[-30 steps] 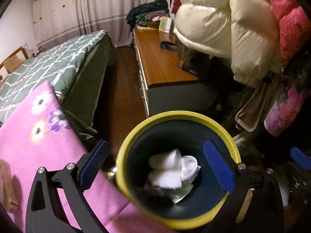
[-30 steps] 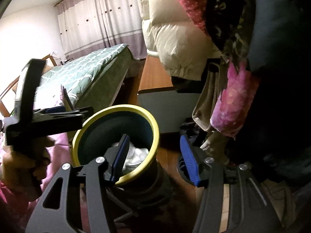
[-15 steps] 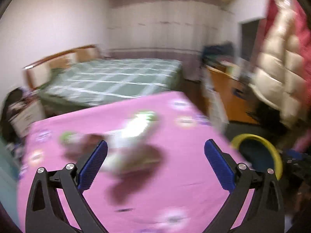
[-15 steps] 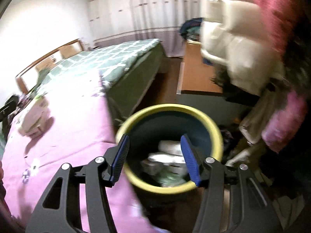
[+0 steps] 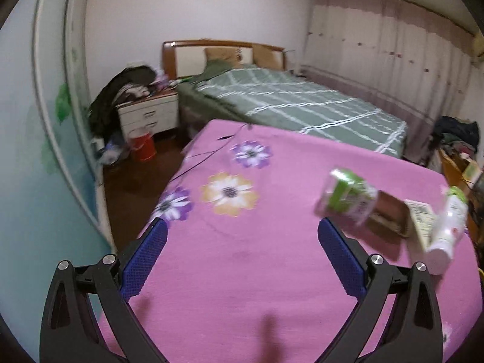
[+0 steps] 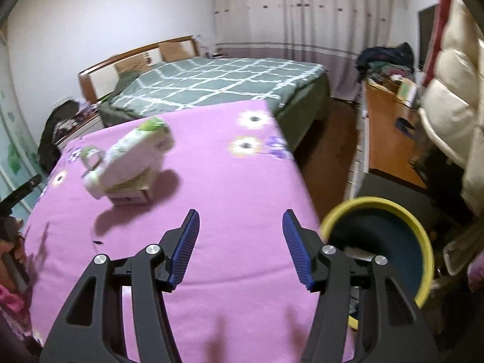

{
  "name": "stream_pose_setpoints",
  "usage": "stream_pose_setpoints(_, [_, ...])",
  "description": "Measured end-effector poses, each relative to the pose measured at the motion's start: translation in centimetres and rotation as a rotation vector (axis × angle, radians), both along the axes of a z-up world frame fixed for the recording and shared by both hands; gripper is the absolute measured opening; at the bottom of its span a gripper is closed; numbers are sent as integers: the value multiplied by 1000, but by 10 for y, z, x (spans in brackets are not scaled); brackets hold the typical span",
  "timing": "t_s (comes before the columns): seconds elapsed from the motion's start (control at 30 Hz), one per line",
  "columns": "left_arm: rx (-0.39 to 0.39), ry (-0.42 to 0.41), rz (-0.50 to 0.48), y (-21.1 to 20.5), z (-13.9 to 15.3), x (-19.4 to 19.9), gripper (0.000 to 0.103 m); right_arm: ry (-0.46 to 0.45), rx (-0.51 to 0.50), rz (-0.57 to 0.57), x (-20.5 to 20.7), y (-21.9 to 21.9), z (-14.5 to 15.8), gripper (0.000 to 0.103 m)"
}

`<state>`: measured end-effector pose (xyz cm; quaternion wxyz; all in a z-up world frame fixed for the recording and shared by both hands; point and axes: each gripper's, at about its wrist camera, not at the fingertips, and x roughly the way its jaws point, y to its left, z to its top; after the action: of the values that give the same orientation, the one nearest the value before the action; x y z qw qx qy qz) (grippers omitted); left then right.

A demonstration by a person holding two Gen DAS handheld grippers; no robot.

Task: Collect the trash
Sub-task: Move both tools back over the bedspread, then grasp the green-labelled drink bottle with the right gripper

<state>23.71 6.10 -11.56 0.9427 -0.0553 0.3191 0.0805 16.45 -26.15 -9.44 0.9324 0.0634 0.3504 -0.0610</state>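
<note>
Over pink sheet, trash (blurred)

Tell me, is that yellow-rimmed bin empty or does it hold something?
Not empty, it seems: in the right wrist view, something pale lies inside the bin, mostly hidden behind the right tongs. How full, cannot tell.

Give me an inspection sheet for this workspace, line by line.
Surface: pink floral cloth, bare between both sets of fingers.
Job's things: a blurred pile on the cloth, white bottle lying over a small carton, green-white pack beside it; yellow-rimmed bin off the cloth's right edge, something pale inside.
Clutter: nothing else seen on the cloth.
Grippers: left gripper and right gripper open, empty, above the cloth.
Cables: a thin dark line at the far edge, cannot tell what it is.
Surroundings: green checked bed, wooden desk, hanging coats.
</note>
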Motion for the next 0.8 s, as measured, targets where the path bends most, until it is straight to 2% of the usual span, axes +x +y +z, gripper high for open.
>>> stream_pose_setpoints(0.17, [30, 34, 29, 1, -8, 3, 98, -7, -18, 57, 31, 30, 2, 55])
stream_pose_setpoints(0.3, [6, 48, 36, 3, -13, 7, 98, -16, 21, 75, 58, 53, 9, 56])
stream_pose_setpoints(0.47, [18, 49, 30, 0, -15, 9, 98, -68, -8, 106, 77, 104, 16, 71])
stream_pose_setpoints(0.57, [17, 55, 30, -1, -16, 9, 98, -77, -11, 93, 93, 131, 12, 76])
stream_pose_setpoints(0.63, [12, 57, 35, 0, -17, 9, 98, -57, -47, 45, 112, 144, 8, 79])
stream_pose_setpoints(0.8, [-6, 67, 34, 2, -19, 12, 98, 18, -21, -19, 143, 144, 1, 80])
